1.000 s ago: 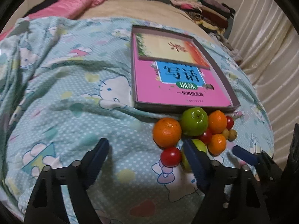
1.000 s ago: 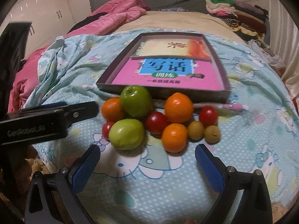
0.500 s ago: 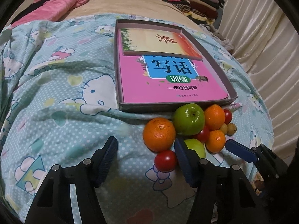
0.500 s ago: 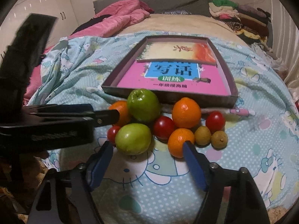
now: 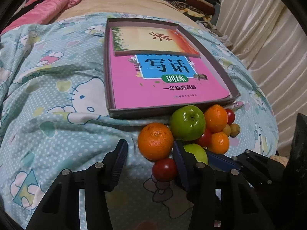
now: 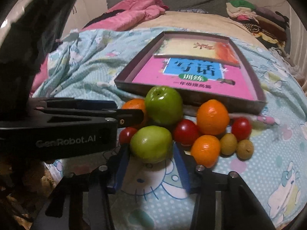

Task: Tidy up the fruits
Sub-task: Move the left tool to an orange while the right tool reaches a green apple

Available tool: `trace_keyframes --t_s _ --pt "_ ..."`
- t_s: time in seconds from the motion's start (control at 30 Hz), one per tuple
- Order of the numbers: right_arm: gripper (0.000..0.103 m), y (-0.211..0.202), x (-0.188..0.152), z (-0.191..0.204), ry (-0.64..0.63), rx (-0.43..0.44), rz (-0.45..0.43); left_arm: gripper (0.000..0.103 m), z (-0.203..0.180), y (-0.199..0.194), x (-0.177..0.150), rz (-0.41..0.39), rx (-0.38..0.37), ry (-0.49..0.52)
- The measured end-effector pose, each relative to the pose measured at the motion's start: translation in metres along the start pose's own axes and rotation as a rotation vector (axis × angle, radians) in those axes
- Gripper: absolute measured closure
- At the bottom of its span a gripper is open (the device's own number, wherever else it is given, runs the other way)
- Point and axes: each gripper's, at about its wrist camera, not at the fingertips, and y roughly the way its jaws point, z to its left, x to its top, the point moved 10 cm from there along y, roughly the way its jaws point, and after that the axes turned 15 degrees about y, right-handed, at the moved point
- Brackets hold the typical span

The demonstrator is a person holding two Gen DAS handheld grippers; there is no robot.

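While right claw (image 6: 151, 164) spread, pale green apple (image 6: 151, 143) sits between fingers, ungripped.

Bedroom: quilted bed (image 6: 96, 61), folded clothes (image 6: 249, 13)

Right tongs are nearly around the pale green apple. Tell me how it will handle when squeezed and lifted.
The pale green apple looks smooth and glossy, so it may slip between the right tongs. It is round, on soft bedding, so a nudge could roll it. The cherry tomato beside it may shift.
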Motion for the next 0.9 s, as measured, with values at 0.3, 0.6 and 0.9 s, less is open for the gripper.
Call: trace_keyframes --t_s 0.3,0.6,0.9 --pt "0.058 0.017 0.002 0.005 -0.019 -0.004 -0.003 0.063 0.002 0.011 0.000 0.024 -0.001 0.015" --pt "0.058 0.013 0.004 0.003 -0.012 0.060 -0.006 0.063 0.003 0.009 0.001 0.005 -0.043 0.005" --pt "0.058 -0.005 0.002 -0.007 0.029 0.084 -0.018 0.064 0.009 0.000 -0.001 -0.012 -0.047 0.000"
